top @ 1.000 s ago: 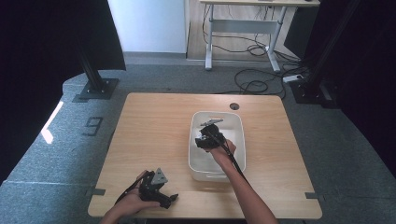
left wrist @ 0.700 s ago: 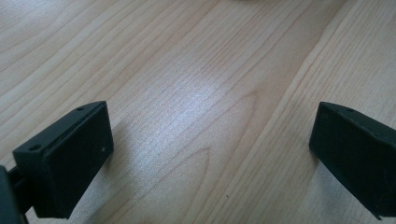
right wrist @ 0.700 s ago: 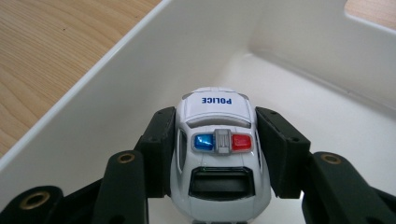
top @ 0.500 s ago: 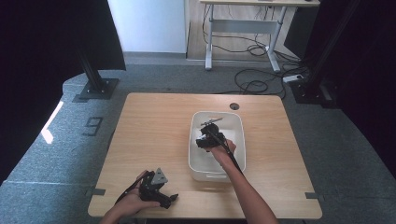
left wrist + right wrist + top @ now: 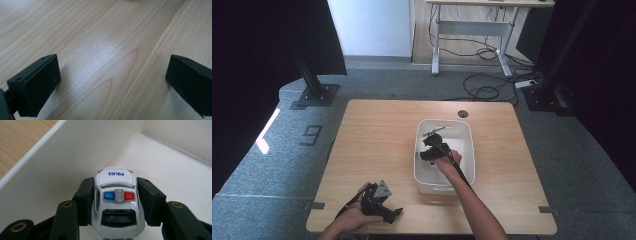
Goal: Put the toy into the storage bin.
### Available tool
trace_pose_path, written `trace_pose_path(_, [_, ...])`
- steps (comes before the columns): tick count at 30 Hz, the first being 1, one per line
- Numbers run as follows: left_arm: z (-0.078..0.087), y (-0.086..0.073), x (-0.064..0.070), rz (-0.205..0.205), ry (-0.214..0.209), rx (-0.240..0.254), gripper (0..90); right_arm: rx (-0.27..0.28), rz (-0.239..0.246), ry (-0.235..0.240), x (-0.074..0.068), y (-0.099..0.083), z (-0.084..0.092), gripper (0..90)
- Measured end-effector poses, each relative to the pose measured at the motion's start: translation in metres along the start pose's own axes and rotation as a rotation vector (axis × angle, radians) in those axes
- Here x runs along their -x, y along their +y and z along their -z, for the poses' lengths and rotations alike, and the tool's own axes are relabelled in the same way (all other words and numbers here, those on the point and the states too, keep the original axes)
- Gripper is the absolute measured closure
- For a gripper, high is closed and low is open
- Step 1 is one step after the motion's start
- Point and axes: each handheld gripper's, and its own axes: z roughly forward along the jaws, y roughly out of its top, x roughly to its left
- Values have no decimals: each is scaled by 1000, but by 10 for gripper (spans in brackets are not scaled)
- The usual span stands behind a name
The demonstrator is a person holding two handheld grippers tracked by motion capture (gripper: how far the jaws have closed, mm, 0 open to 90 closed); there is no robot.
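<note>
A white toy police car (image 5: 117, 202) is clamped between the jaws of the right gripper (image 5: 430, 148), a pad pressed to each of its sides. It is held inside the white bin (image 5: 462, 131), close to the bin's left wall. The left gripper (image 5: 379, 203) is rested near the table's (image 5: 377, 130) front-left corner, its jaws spread wide over bare wood with nothing between them.

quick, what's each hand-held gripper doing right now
Left hand-held gripper: open, nothing between its jaws, over bare table.
Right hand-held gripper: shut on the toy police car, inside the white bin.
</note>
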Motion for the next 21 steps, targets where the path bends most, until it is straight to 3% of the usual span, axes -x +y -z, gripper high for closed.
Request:
trace_pose_path(11, [0,0,0,0,0,0,0,-61,-10,-7,-1,0,-7,500])
trace_pose_path(21, [0,0,0,-1,0,-1,0,-74,-19,-3,2,-2,-10,481])
